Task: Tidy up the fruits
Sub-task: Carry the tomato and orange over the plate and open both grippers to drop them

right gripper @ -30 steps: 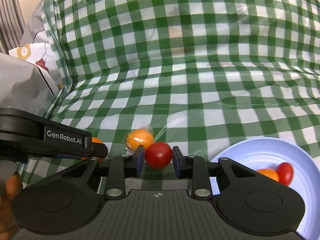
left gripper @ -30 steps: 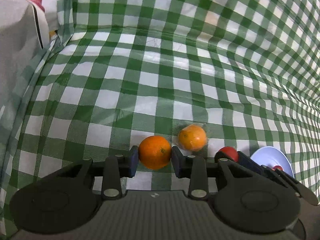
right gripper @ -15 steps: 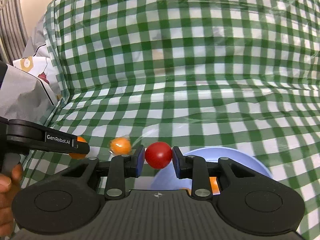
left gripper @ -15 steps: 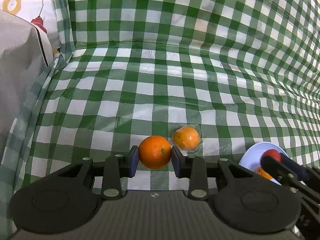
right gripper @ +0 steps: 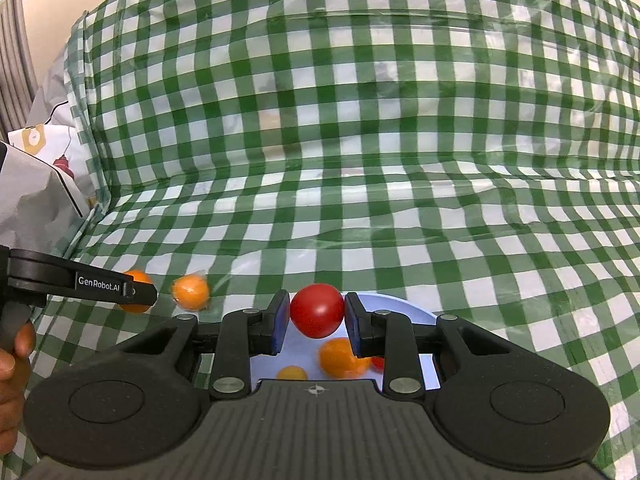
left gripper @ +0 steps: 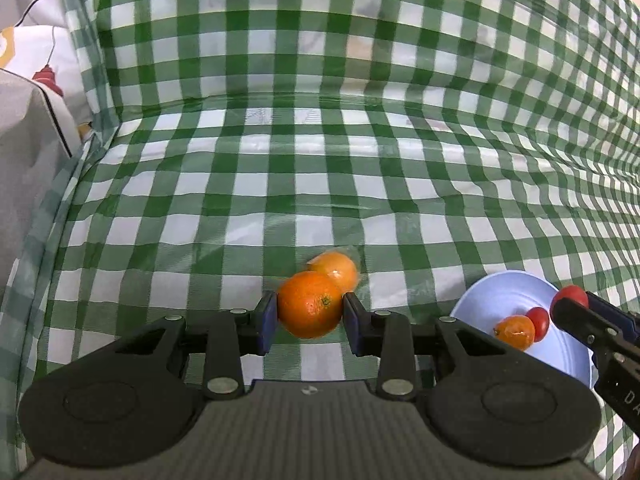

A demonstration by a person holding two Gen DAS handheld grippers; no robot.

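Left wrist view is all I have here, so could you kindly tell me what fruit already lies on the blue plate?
Observer: Besides the orange and a red tomato, the blue plate holds a small yellow fruit, hidden from you.
Operator: Is the right gripper's tomato above the plate?
Observer: Yes, the right gripper holds its tomato over the plate's near part.
Operator: Who holds my gripper?
Observer: A hand grips its handle.
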